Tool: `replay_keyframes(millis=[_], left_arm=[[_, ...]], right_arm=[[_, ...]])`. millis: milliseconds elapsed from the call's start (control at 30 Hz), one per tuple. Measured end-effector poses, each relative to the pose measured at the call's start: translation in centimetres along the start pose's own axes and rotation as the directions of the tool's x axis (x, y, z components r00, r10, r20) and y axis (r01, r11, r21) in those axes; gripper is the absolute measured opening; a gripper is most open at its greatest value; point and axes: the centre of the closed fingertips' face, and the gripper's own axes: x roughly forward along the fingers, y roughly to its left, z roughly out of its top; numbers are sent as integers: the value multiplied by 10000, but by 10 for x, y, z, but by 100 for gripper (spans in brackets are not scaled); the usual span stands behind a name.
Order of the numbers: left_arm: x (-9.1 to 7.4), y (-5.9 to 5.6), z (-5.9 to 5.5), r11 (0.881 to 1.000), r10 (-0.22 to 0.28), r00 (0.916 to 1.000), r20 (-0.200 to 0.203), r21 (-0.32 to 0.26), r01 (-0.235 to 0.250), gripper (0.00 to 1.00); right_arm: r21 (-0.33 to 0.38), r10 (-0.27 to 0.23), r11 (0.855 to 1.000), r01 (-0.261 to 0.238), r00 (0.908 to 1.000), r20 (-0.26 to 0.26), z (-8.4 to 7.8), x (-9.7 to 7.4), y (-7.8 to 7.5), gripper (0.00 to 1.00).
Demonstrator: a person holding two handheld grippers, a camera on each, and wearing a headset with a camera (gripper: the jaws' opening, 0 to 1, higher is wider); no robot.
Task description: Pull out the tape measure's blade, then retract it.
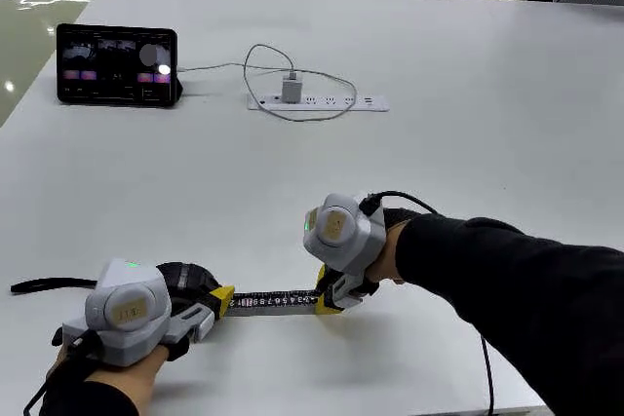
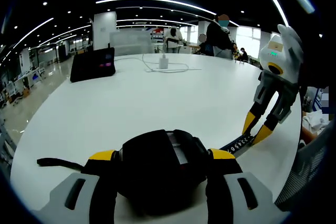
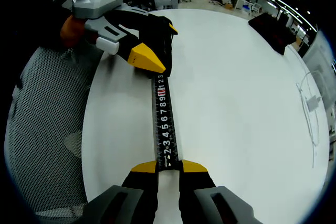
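A black tape measure case [image 1: 190,282] lies near the table's front left, and my left gripper [image 1: 210,307] is shut on it; in the left gripper view the case [image 2: 160,163] sits between the yellow-tipped jaws. Its blade [image 1: 275,299] runs out flat to the right along the table. My right gripper [image 1: 329,297] is shut on the blade's end. In the right gripper view the blade [image 3: 163,124] shows numbers up to about 13 between my right gripper [image 3: 168,166] and the case [image 3: 152,35]. A black wrist strap [image 1: 49,285] trails left from the case.
A tablet [image 1: 118,65] stands at the back left of the white table [image 1: 468,143]. A white power strip [image 1: 318,101] with a charger and looped cable lies at the back centre. People stand beyond the far edge. A mesh chair [image 3: 47,129] is beside the table.
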Motion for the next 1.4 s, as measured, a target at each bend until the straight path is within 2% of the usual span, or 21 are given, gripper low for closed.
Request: replay_keyframes(millis=[1400], left_arm=[[0, -1, 0, 10000, -57, 10000, 60, -19, 57, 65]], right_arm=[[94, -36, 9999, 35, 9999, 130, 15, 6, 1, 11]])
